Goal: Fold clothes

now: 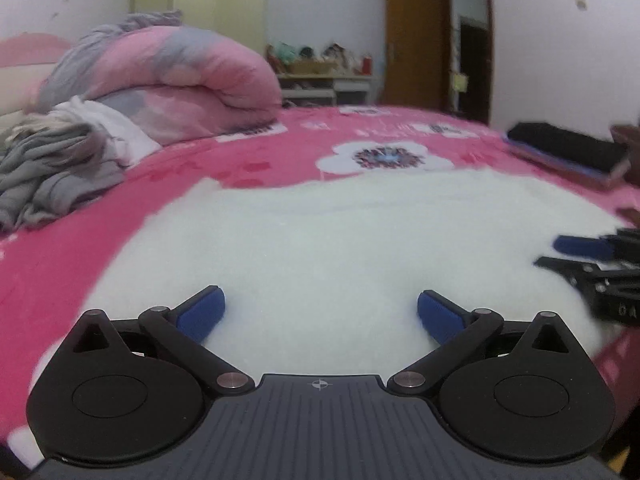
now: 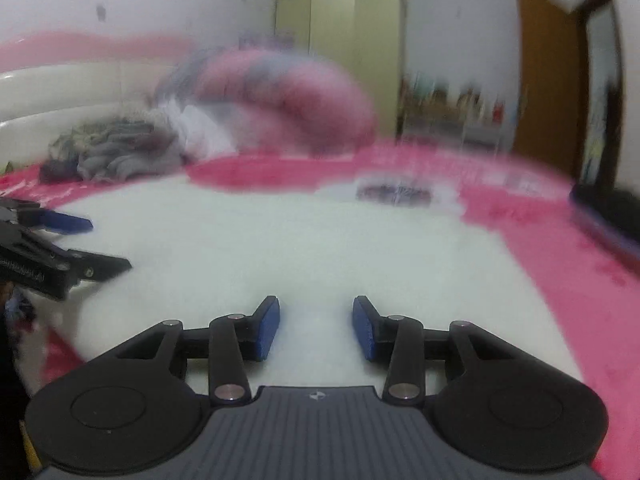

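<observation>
Claws come first: the left claw (image 1: pixel 320 312) stands wide apart and empty, the right claw (image 2: pixel 316 328) narrower but also released, nothing between its blue pads (image 2: pixel 267 330). Both hover low over the near edge of a white fluffy garment (image 1: pixel 340 240) spread flat on the pink bed (image 1: pixel 260 156). Pinching now risks catching only the top fluff, or the sheet beneath, so the fold could drag crooked. Beyond, a grey heap of clothes (image 1: pixel 52 176) and a rolled quilt (image 1: pixel 180 76) sit well apart, posing no snag.
</observation>
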The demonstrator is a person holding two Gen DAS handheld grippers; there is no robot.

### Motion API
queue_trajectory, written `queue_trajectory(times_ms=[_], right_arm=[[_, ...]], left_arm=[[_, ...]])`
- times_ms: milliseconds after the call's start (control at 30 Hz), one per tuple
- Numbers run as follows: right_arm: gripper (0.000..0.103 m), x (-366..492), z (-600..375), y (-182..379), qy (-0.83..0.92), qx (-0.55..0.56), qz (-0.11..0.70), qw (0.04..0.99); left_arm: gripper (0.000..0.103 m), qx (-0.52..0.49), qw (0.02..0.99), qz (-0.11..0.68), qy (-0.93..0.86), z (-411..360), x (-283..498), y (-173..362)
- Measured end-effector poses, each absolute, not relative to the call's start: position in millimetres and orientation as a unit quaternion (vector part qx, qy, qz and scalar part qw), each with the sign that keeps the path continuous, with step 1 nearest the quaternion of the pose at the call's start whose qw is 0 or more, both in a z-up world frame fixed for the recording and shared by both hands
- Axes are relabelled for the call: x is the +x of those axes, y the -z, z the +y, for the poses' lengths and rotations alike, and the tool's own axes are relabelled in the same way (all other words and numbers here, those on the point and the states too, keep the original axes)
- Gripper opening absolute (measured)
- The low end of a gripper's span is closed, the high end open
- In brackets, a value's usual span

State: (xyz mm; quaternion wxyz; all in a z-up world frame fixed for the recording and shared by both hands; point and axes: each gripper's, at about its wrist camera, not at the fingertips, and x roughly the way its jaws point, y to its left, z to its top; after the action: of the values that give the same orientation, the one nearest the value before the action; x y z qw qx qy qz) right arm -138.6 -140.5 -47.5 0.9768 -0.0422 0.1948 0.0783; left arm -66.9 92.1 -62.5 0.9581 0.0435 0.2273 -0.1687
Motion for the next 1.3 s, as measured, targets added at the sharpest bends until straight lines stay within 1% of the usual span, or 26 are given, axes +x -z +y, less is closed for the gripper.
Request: queue_trajectory(times_ms=[300, 533, 700, 933, 1000, 1133, 1300], right_arm=[[0.044, -146.2, -131.7, 57.6, -0.03, -0.033, 0.156, 0.987], [0.045, -147.3, -134.2, 54.8, -0.03, -0.025, 0.171, 0.984], [0.045, -144.4, -131.4, 53.3, -0.028, -0.022, 0.178, 0.983], [0.046, -145.3, -132.0, 53.2, -0.029, -0.025, 0.179, 0.983], [0.048, -146.5, -131.9, 53.4, -0.029, -0.032, 0.175, 0.984], [0.056, -149.0, -133.3, 55.0, -0.024, -0.037, 0.165, 0.985], [0.057, -144.3, -127.1, 46.7, -0.012, -0.05, 0.185, 0.981]], left_arm=[[0.103, 0.034, 0.968, 0.189, 0.162, 91.7, -75.3, 68.6], [0.103, 0.017, 0.973, 0.169, 0.154, 91.7, -84.0, 70.6], [0.103, 0.021, 0.964, 0.221, 0.146, 86.9, -76.4, 54.1], [0.103, 0.005, 0.96, 0.244, 0.136, 91.4, -77.9, 46.8], [0.103, -0.009, 0.96, 0.246, 0.136, 95.3, -78.5, 44.0], [0.103, -0.031, 0.96, 0.252, 0.118, 106.8, -79.2, 39.2], [0.103, 0.002, 0.959, 0.269, 0.092, 101.1, -74.7, 41.9]])
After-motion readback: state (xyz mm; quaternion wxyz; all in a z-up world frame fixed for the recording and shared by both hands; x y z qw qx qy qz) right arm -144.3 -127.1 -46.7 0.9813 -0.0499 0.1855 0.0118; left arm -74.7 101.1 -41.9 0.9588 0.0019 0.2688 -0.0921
